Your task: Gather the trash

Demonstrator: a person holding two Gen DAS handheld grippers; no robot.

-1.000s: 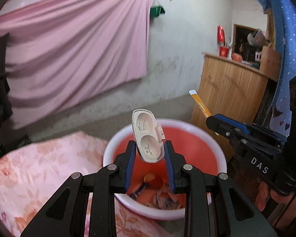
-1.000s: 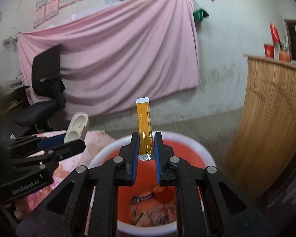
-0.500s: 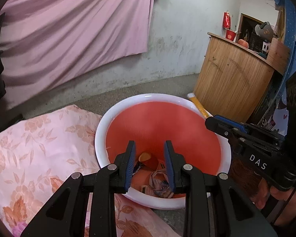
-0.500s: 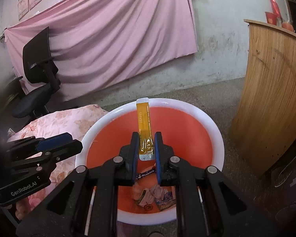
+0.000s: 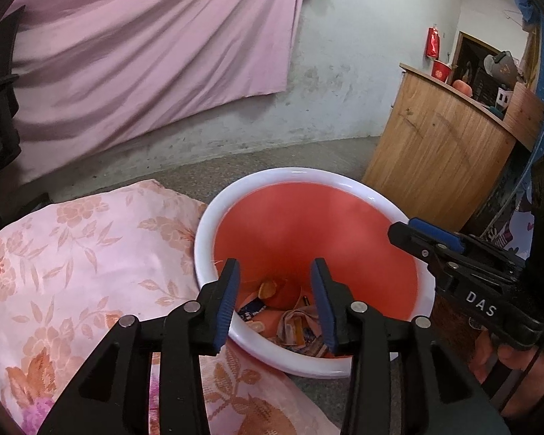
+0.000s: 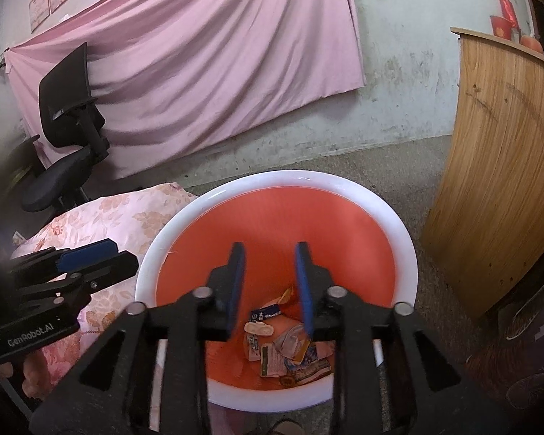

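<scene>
A round bin with a white rim (image 5: 214,217) (image 6: 406,239) and an orange-red inside stands on the floor. Several wrappers and scraps of trash (image 5: 297,326) (image 6: 290,348) lie at its bottom, among them a white blister pack (image 6: 259,328) and an orange sachet (image 6: 304,348). My left gripper (image 5: 275,272) hangs over the bin's near side, its jaws opening with nothing between them. My right gripper (image 6: 270,253) hangs over the bin's middle, jaws also opening and empty. Each gripper shows at the edge of the other's view, the right gripper (image 5: 435,239) and the left gripper (image 6: 87,257).
A pink floral cloth (image 5: 72,253) (image 6: 127,217) covers a surface left of the bin. A wooden counter (image 5: 435,152) (image 6: 500,152) stands to the right, a black office chair (image 6: 65,137) at the back left. A pink sheet (image 6: 199,65) hangs on the wall.
The white blister pack left my left gripper and the orange sachet left my right gripper; both lie in the bin. Both pairs of jaws spread wider. Both grippers tilted down over the bin.
</scene>
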